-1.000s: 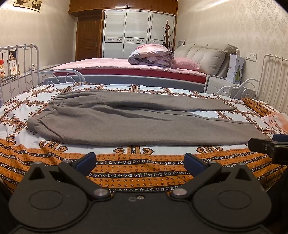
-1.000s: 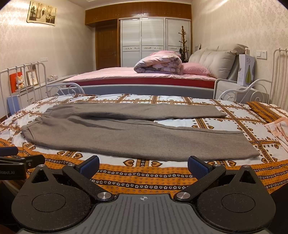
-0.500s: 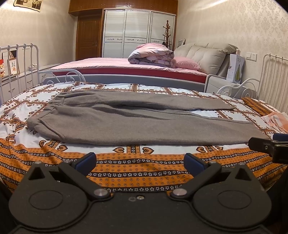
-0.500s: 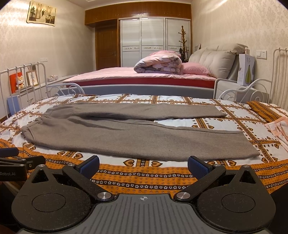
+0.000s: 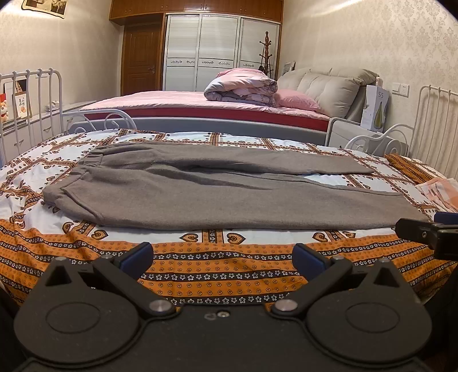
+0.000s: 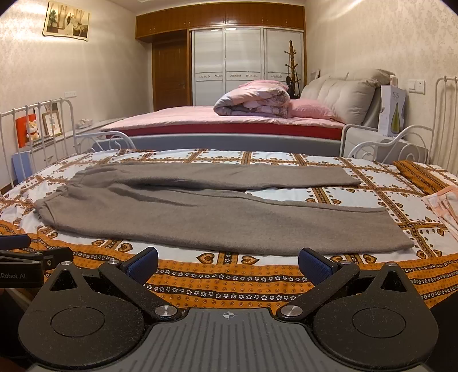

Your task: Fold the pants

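We hold the left gripper and right gripper spread wide, empty, near the pants lying flat on the bed; only the right view shows the wall picture

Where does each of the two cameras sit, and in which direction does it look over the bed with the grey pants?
Left wrist view: sits on the left hand-held gripper, open, looking across the patterned bed at the grey pants; the right hand-held gripper's tip shows at right.
Right wrist view: sits on the right hand-held gripper, open, facing the same way; the left one shows at left.
Shared: pants, bed, pink quilt, wardrobe.
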A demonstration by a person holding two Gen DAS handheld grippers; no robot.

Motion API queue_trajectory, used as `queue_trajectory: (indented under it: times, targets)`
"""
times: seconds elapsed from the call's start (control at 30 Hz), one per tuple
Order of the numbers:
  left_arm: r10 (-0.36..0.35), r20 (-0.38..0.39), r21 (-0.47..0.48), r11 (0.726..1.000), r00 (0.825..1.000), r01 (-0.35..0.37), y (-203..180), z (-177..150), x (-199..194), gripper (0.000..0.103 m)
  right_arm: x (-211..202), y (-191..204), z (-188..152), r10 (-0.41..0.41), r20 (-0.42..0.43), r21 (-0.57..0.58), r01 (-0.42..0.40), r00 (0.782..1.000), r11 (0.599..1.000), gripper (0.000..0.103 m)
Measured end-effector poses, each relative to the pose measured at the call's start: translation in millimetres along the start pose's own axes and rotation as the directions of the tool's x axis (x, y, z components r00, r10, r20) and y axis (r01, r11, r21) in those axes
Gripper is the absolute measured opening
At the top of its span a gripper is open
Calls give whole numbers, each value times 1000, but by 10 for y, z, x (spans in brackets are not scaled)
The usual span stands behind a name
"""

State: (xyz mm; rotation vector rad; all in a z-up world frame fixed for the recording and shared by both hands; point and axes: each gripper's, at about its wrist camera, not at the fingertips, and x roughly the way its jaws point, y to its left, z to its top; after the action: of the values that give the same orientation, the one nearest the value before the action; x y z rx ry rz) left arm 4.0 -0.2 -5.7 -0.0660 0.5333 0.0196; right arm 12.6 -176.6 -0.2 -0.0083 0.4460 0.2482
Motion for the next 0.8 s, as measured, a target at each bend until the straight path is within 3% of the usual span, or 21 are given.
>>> queue_trajectory:
  times: [0.57,0.8]
  targets:
    - [6,-10,-11,1000,1000,-7,21,19,12,97,56,29,0,14,-19,-16,-15,1000,1000,103]
    - [8,-14,-27,1000,1000,-9,139,265,102,97,175,71,144,21,-74,-34,-24,997,999,103]
